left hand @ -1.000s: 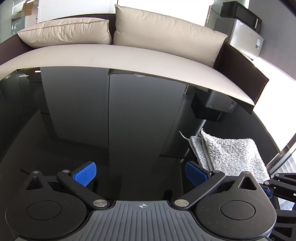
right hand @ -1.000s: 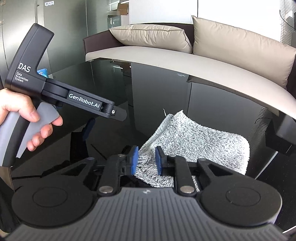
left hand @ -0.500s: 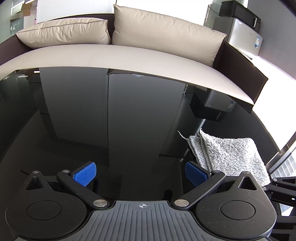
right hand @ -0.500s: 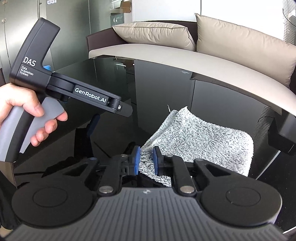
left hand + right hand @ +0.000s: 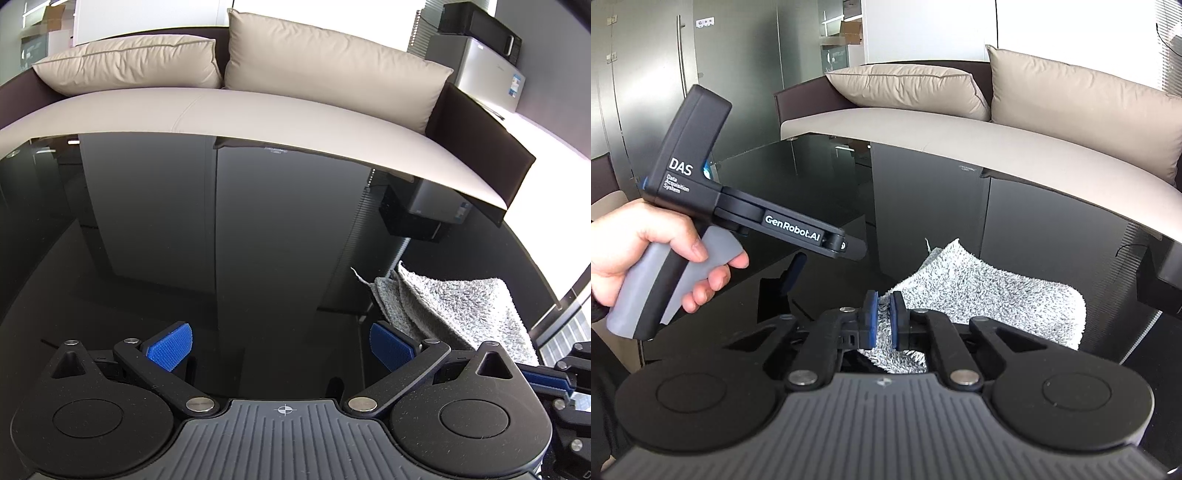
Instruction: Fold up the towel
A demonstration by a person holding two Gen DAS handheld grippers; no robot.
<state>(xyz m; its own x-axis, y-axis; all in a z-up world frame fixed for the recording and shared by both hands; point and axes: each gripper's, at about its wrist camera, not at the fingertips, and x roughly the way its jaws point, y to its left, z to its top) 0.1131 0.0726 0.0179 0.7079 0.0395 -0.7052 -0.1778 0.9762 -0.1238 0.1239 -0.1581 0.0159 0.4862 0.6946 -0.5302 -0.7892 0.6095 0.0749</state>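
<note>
Now right gripper (image 5: 882, 319) clamps towel (image 5: 990, 295) near corner, towel stretching far-right; left gripper (image 5: 279, 347), fingers apart, sits left of it.

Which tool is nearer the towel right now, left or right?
Right. The right tool has just been closing and is shut on the near edge of the towel. The left tool hangs open over the bare table, with the towel off to its right.

Glossy black table (image 5: 221, 240) mirrors room; behind it a beige sofa (image 5: 258, 110) with two cushions (image 5: 905, 88), grey cabinet doors (image 5: 646, 92) left, bright daylight at right.
</note>
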